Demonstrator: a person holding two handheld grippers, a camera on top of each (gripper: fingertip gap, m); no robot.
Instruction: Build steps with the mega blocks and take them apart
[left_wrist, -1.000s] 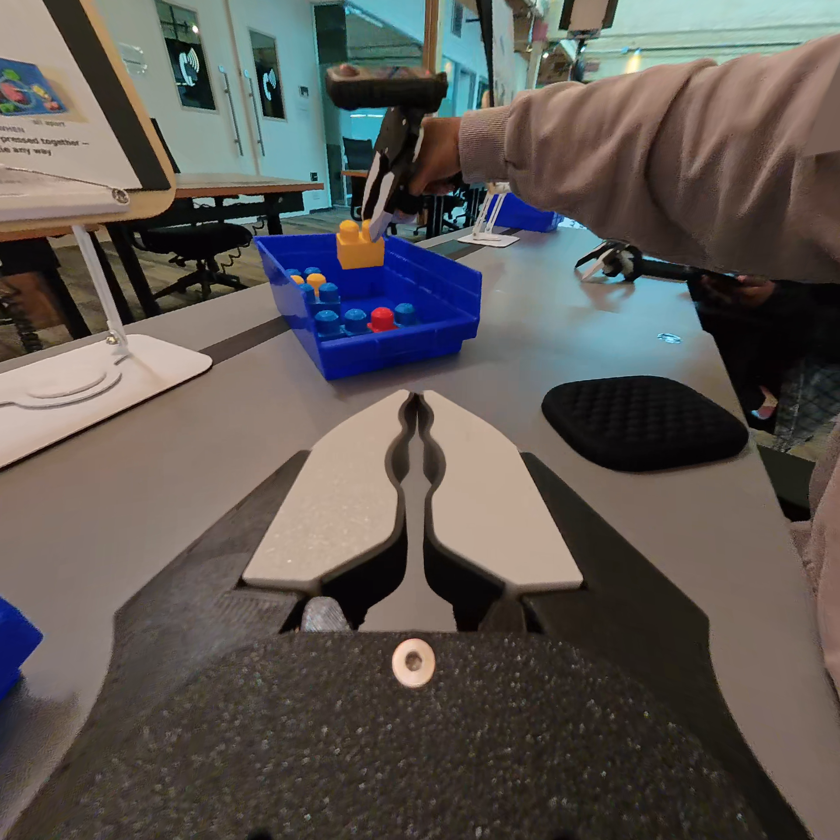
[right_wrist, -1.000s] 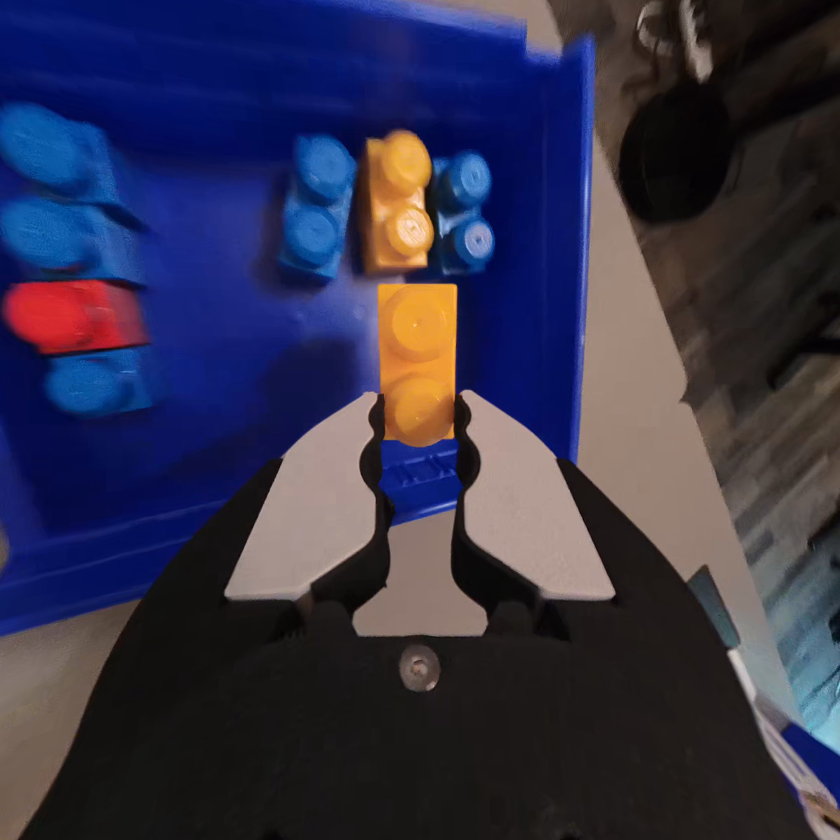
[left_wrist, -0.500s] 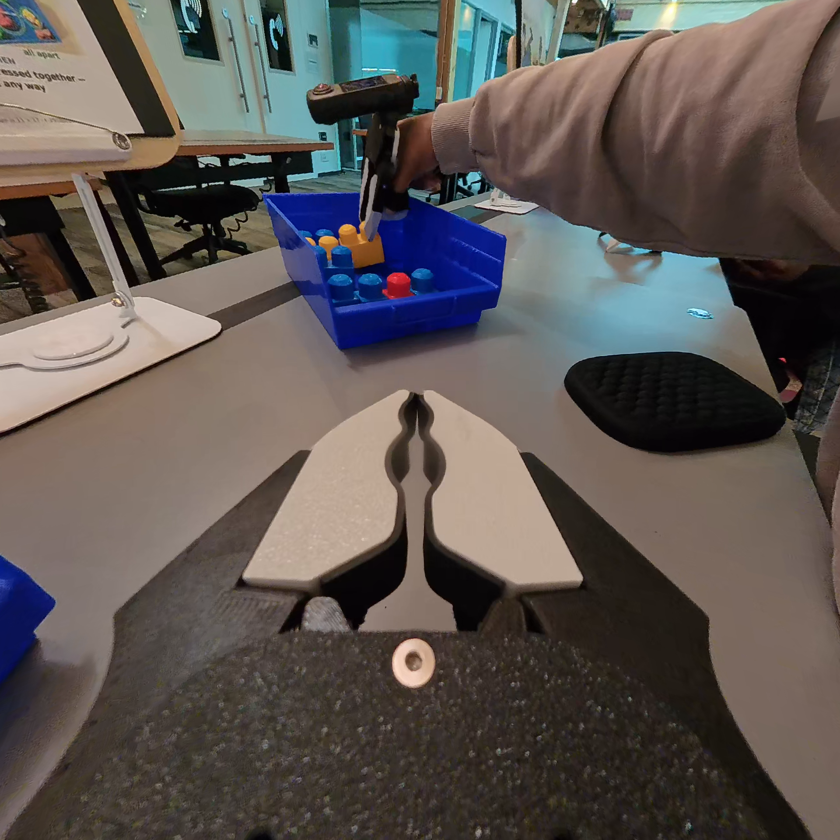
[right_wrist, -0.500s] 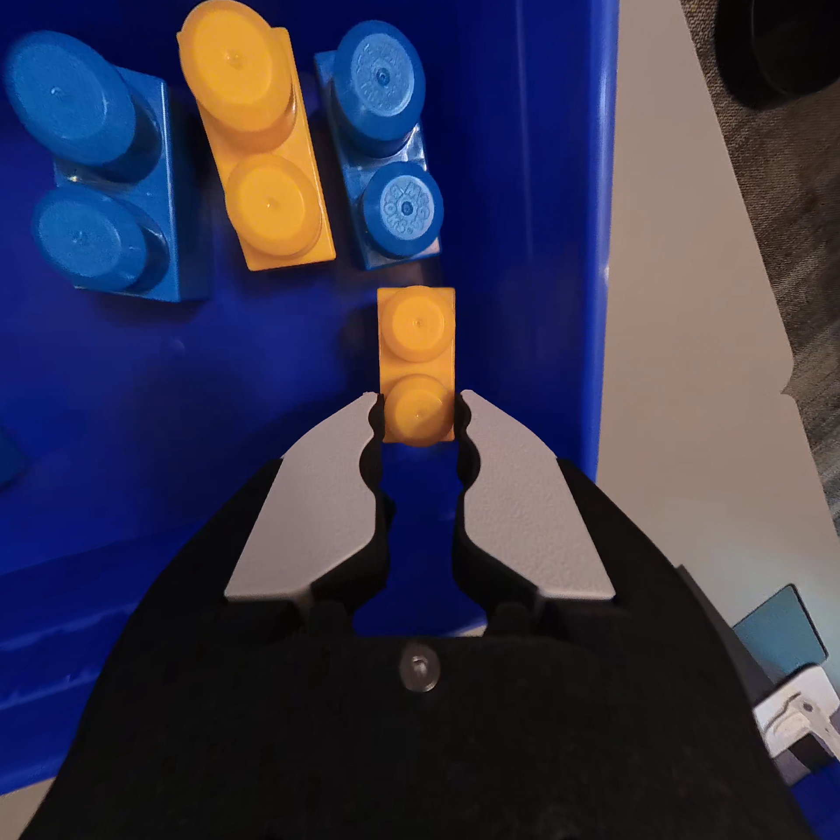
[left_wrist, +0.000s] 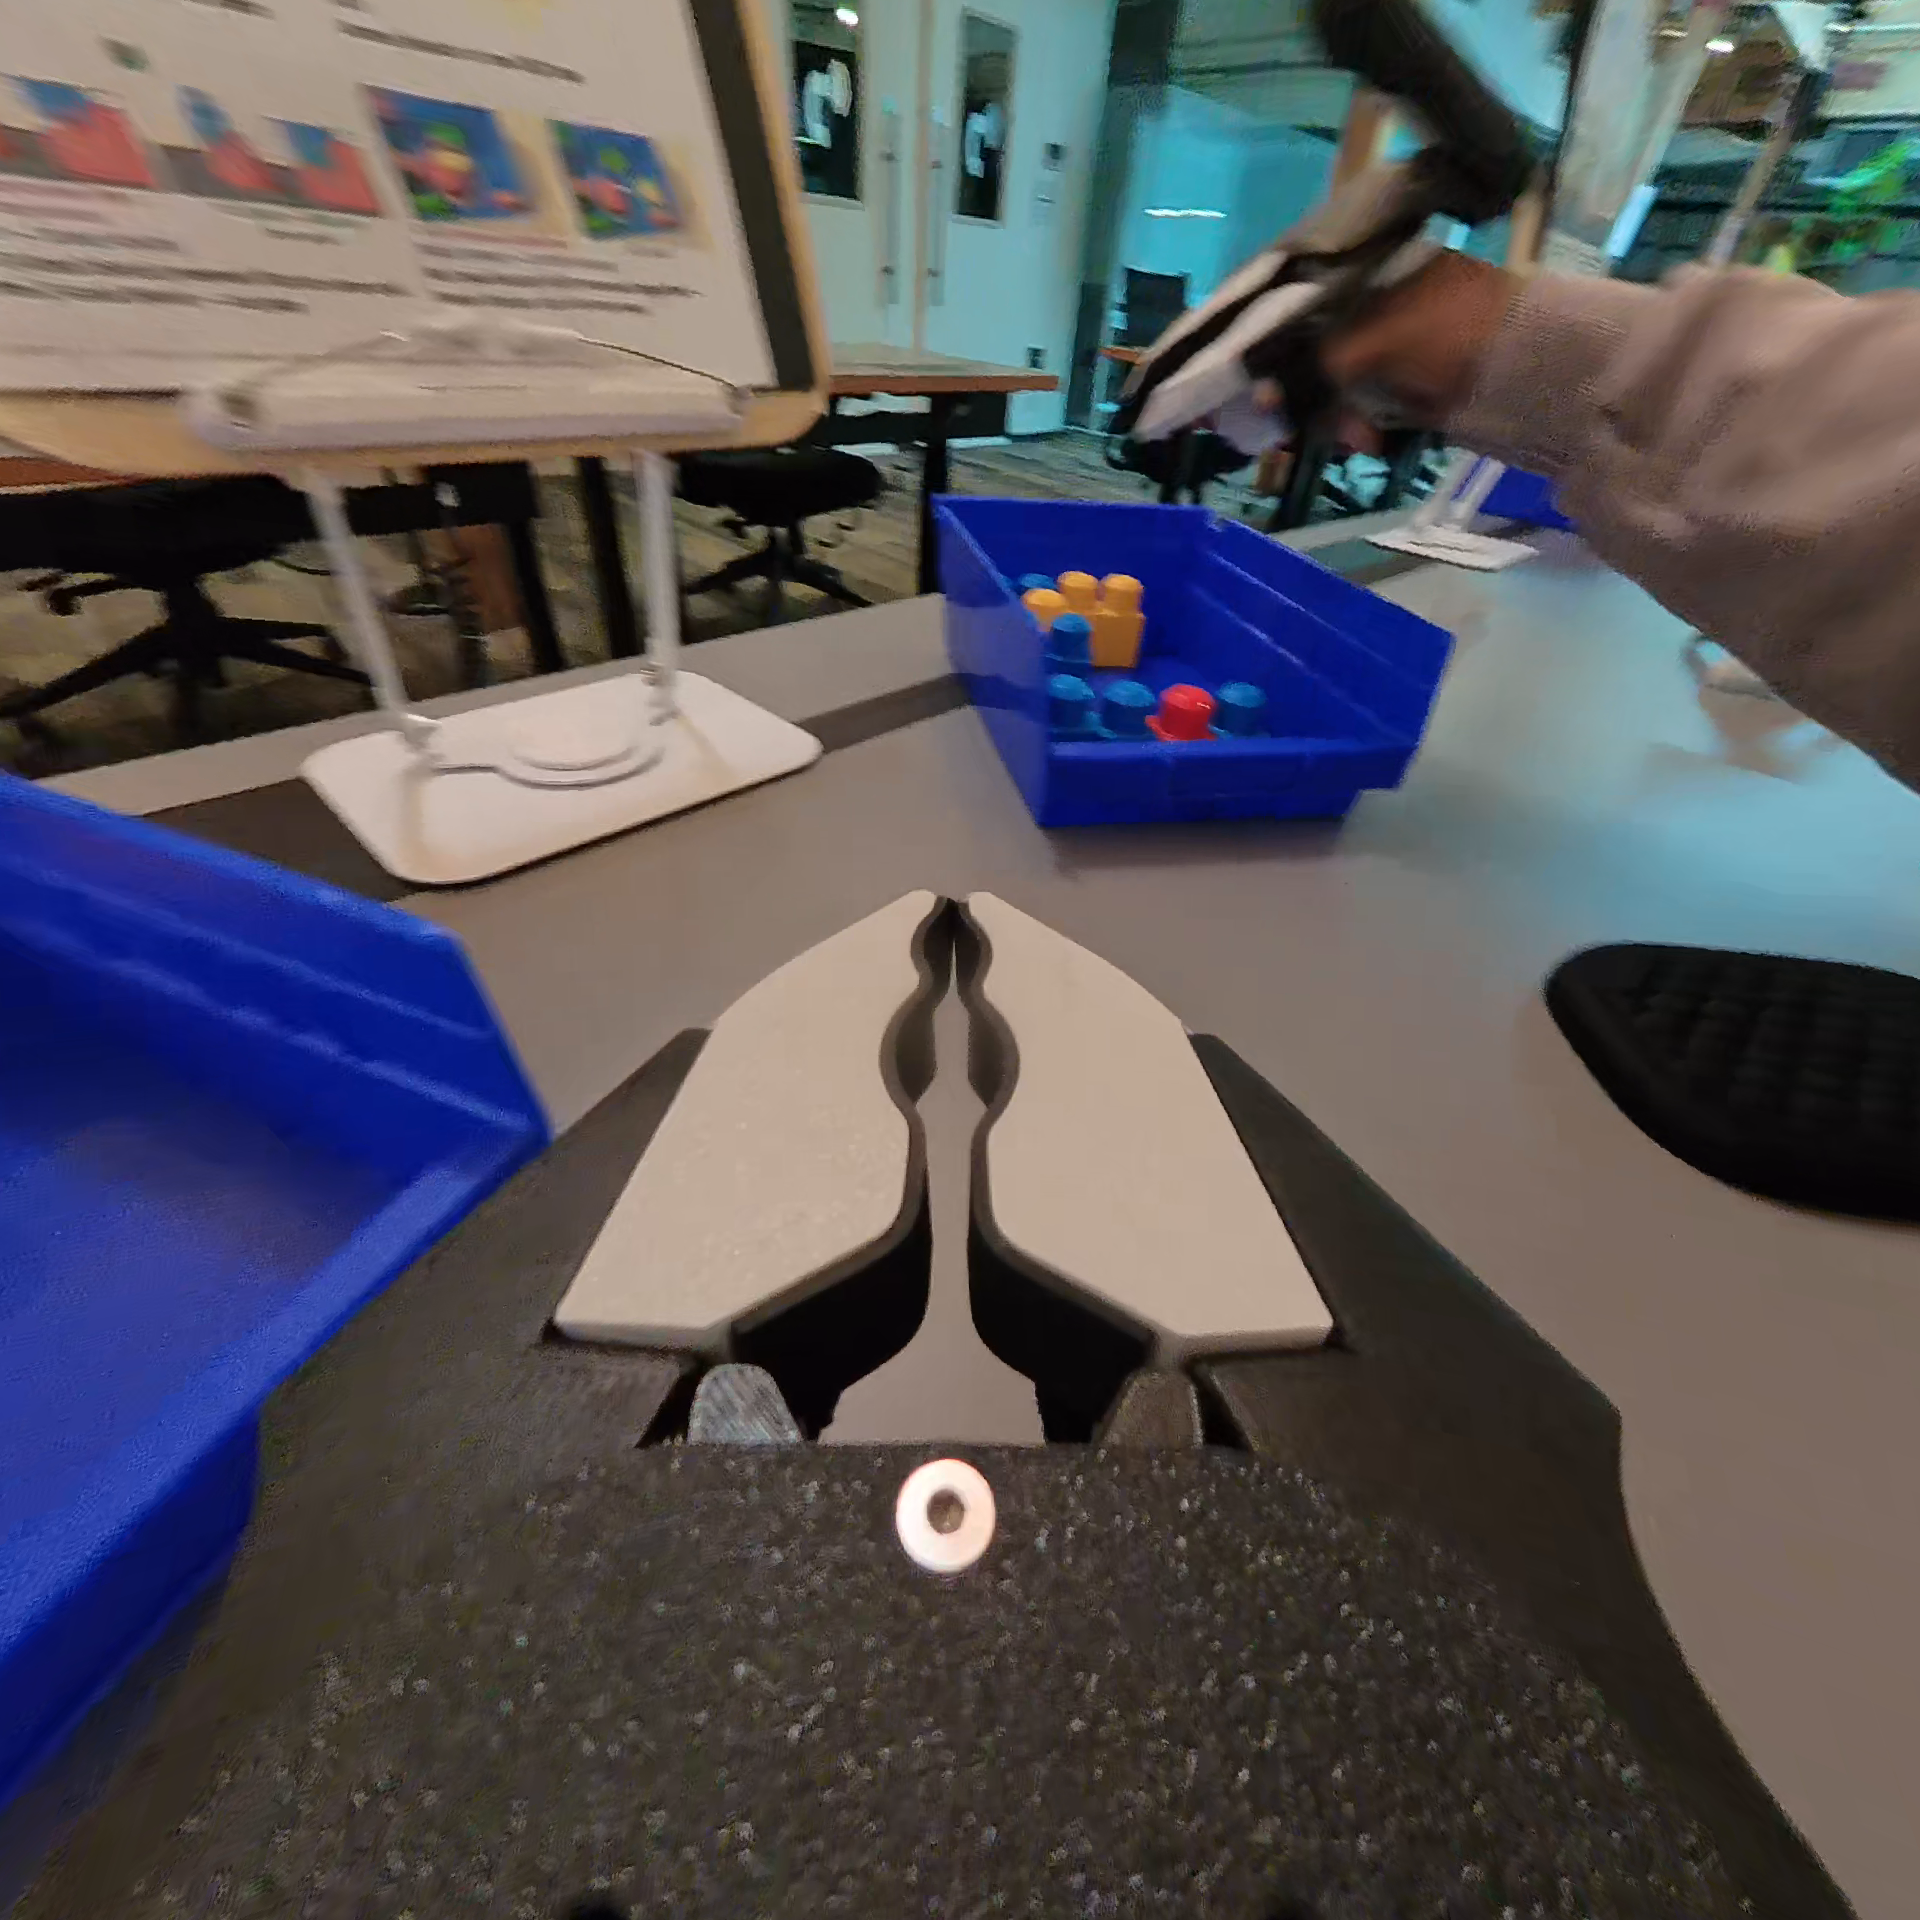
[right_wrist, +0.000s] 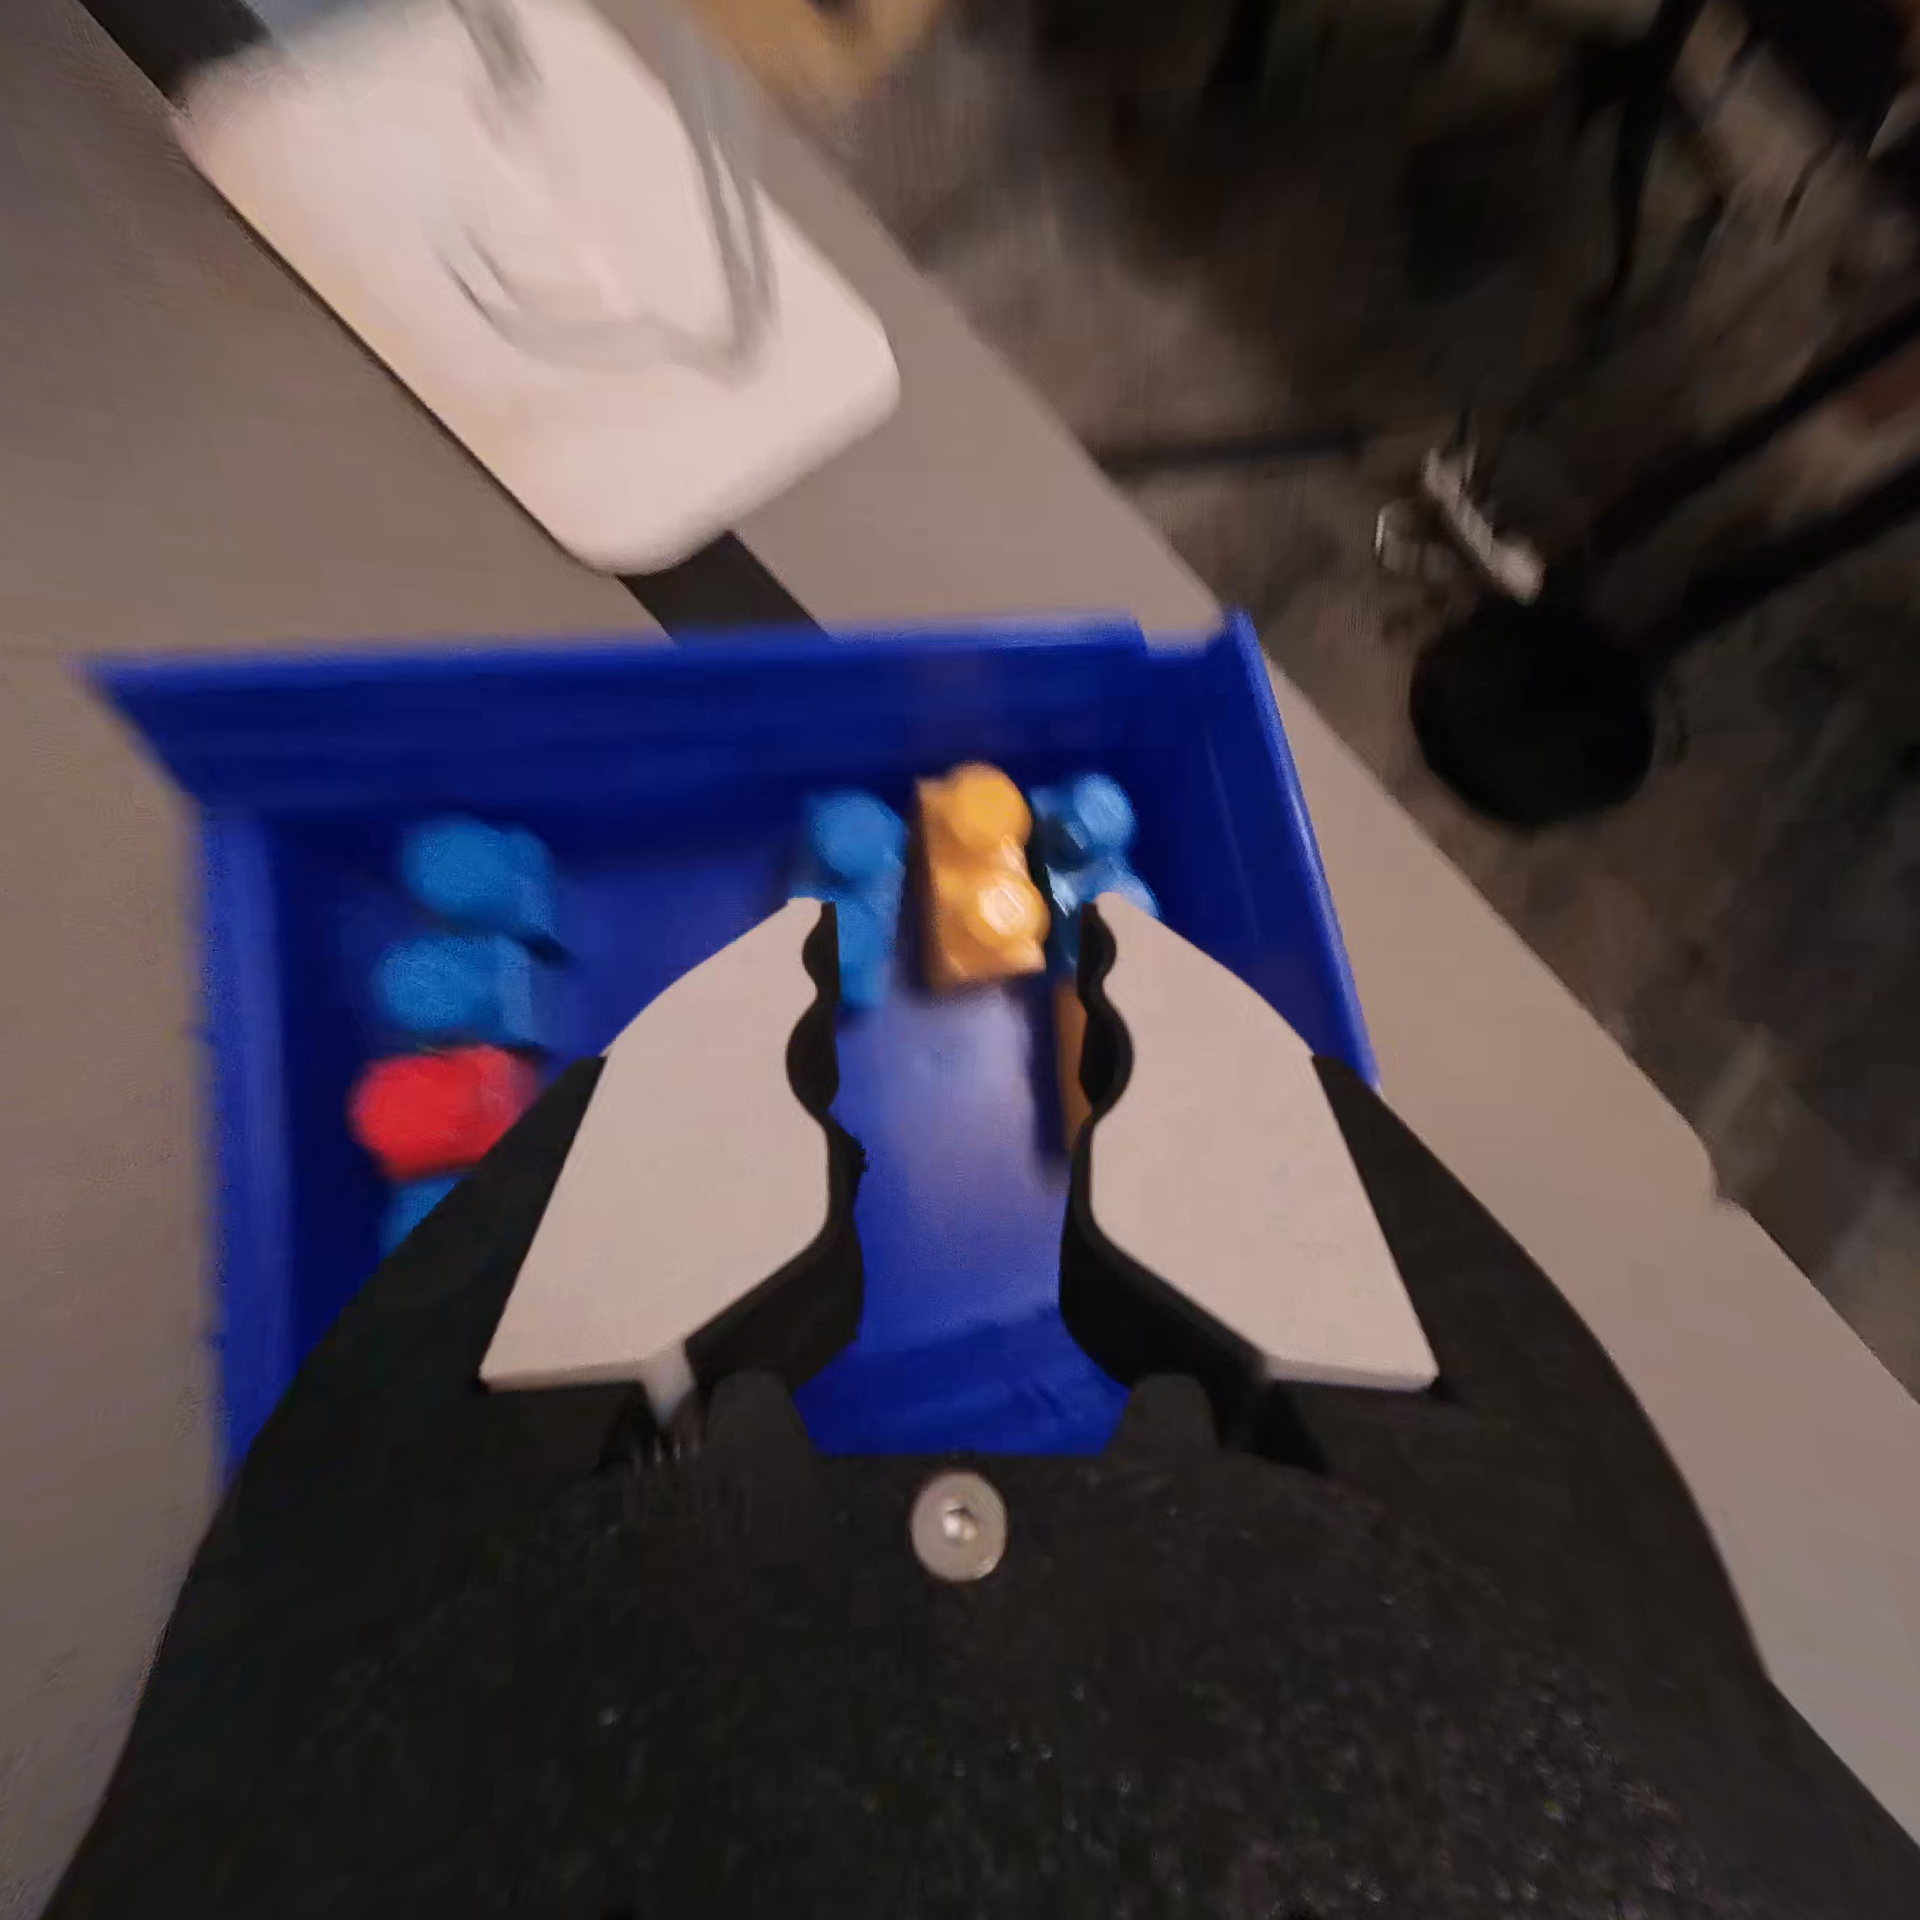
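Observation:
A blue bin (left_wrist: 1195, 779) on the grey table holds several mega blocks: yellow ones (left_wrist: 1101, 618), a red one (left_wrist: 1184, 712) and blue ones (left_wrist: 1070, 696). My left gripper (left_wrist: 954, 906) is shut and empty, low over the table in front of the bin. My right gripper (right_wrist: 951, 914) is open and empty, raised above the bin (right_wrist: 623, 707) and looking down on a yellow block (right_wrist: 977, 883), blue blocks (right_wrist: 468, 914) and the red block (right_wrist: 436, 1107). It also shows blurred in the left wrist view (left_wrist: 1153, 410), held by a hand above the bin.
A second blue bin (left_wrist: 208, 1039) stands close on my left. A white stand base (left_wrist: 561, 769) carries an instruction board behind it. A black pad (left_wrist: 1745, 1070) lies on the right. The table's far edge runs behind the bin, with chairs beyond.
My right gripper let go of the yellow block in the bin, opened and lifted up and back. My left gripper swung left, so the near blue bin now shows.

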